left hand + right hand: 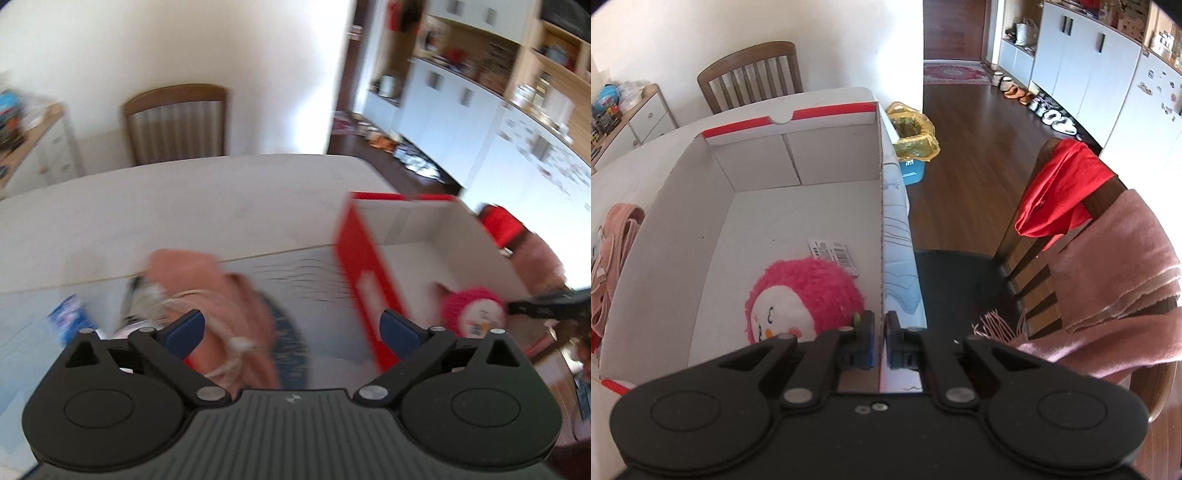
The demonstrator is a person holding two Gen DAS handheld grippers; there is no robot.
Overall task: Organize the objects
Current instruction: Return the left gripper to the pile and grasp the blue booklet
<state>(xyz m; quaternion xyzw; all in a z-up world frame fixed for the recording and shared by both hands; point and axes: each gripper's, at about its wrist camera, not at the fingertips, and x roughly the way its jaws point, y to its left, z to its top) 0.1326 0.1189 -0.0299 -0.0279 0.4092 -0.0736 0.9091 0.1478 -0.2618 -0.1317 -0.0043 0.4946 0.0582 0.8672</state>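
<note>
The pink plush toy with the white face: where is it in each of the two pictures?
Left wrist view: the pink plush toy lies at lower right, inside the box.
Right wrist view: the toy lies at lower centre-left, on the box's floor.
Shared landmark: the red-and-white cardboard box.

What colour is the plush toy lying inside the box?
Bright pink fuzz around a white face; the plush toy shows best in the right wrist view.

Left wrist view looks down from left of the red box (364, 280); right wrist view sits close at its right wall (881, 221). Both show its interior.
</note>
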